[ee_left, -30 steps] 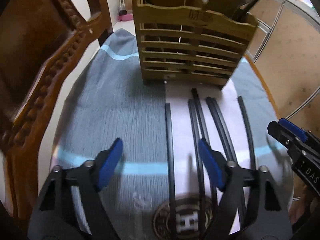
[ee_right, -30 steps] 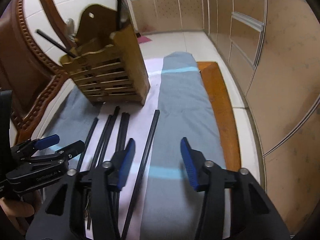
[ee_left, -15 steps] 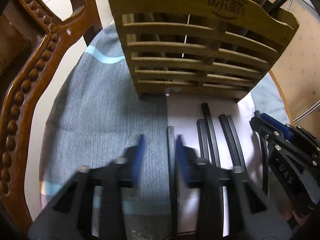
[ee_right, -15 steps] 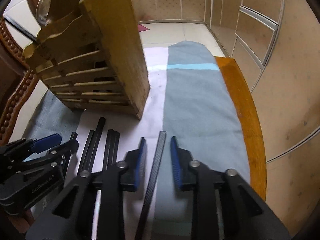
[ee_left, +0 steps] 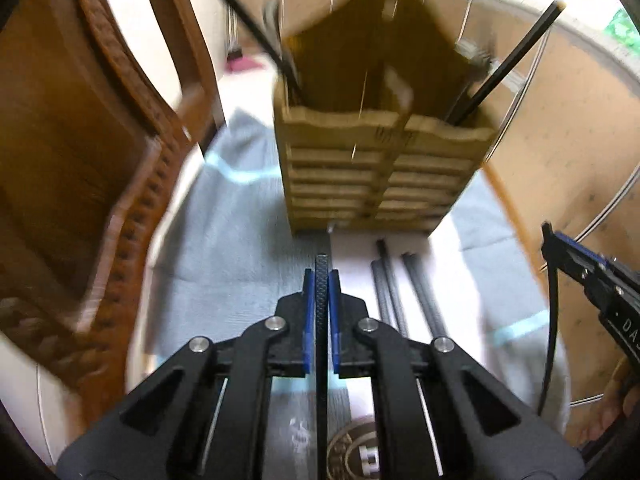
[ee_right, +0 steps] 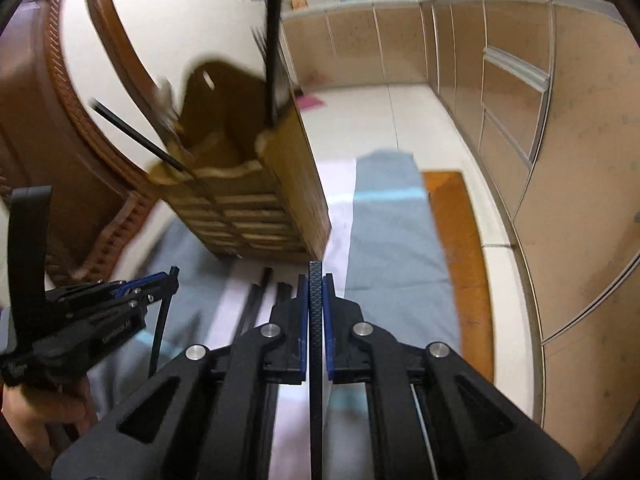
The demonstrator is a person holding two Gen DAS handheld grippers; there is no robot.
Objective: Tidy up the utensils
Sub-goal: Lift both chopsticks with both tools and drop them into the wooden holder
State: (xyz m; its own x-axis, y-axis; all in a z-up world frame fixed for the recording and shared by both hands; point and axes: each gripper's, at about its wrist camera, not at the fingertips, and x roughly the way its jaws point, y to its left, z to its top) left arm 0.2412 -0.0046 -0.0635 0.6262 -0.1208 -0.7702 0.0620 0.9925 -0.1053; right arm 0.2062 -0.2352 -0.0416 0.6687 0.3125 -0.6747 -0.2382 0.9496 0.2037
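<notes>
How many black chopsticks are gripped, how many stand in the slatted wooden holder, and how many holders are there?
Gripped black chopsticks: 2, one each in left gripper and right gripper.
Black chopsticks standing in the slatted wooden holder: 2.
Holders: 1.
Total: 5.

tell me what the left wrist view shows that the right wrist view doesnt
Only the left wrist view shows the left gripper head-on, shut on a black chopstick, and the round logo on the cloth. Only the right wrist view shows the right gripper head-on, shut on its own chopstick, plus the orange board and kitchen cabinets. Both show the wooden utensil holder, loose chopsticks lying before it, and the carved chair.
</notes>
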